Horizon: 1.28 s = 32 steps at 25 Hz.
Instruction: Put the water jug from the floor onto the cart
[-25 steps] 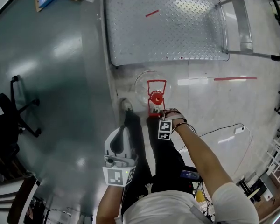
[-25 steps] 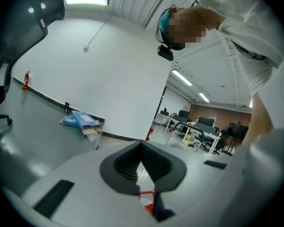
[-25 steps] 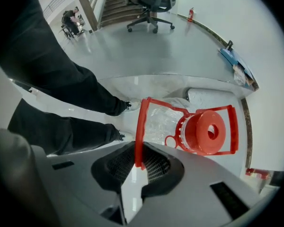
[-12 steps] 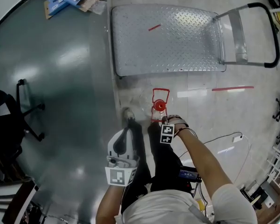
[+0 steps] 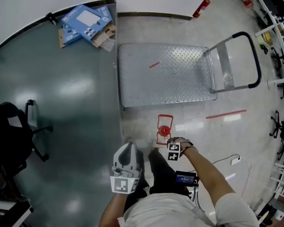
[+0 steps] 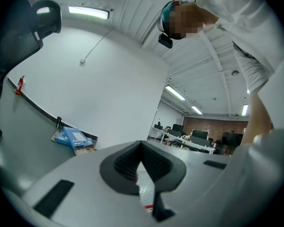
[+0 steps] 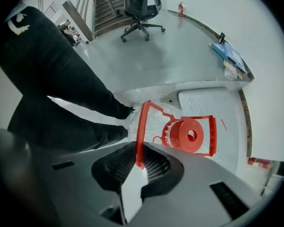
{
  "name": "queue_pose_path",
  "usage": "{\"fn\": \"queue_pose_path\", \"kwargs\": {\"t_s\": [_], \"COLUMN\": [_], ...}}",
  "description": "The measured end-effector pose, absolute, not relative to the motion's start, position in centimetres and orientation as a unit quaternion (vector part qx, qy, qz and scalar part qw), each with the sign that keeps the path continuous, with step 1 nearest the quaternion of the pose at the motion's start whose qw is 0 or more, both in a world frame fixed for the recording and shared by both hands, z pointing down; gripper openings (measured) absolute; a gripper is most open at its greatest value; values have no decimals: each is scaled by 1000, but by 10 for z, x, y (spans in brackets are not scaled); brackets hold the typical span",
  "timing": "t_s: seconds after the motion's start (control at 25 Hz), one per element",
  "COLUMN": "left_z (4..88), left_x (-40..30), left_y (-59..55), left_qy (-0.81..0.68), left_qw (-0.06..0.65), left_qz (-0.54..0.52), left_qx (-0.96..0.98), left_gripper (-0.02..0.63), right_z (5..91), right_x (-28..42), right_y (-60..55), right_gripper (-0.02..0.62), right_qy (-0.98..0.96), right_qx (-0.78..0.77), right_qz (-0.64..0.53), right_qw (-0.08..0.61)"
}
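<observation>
Your right tool (image 7: 139,162) points straight down, its jaws clamped on the red handle (image 7: 138,126) of the water jug (image 7: 187,135); the jug hangs under it by that handle (red cap facing up), over the pale floor (image 5: 217,126) between your shoe (image 7: 128,110) and the near edge of the cart (image 5: 165,74); your left tool (image 6: 141,167) sits alongside, jaws together with nothing between them.

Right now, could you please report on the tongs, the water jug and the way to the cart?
Left tongs shut, empty. Right tongs just tightened on the red handle, water jug hanging below. Nothing between jug and cart.
</observation>
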<state>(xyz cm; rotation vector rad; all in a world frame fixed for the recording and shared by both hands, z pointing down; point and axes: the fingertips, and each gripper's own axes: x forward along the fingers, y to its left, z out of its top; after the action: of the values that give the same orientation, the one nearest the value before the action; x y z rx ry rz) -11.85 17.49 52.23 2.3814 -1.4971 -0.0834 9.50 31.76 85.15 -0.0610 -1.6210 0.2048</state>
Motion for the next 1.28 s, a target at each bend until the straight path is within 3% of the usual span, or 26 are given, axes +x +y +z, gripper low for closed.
{"fn": "queue_pose_path", "kwargs": {"t_s": [0.48, 1.28], "left_z": [462, 420], "left_x": [-128, -83], "left_y": [131, -70], "left_qy": [-487, -577], "left_qw": [135, 69], "left_qz": [-73, -68], "left_qx": [860, 811], "left_gripper": [3, 3], "right_z": [753, 697], "right_x": [111, 105], "right_y": [219, -94], "right_gripper": [49, 52], "right_qy": [-721, -763], "right_qx": [54, 10], "right_qz": [108, -22], "right_qw": [682, 646]}}
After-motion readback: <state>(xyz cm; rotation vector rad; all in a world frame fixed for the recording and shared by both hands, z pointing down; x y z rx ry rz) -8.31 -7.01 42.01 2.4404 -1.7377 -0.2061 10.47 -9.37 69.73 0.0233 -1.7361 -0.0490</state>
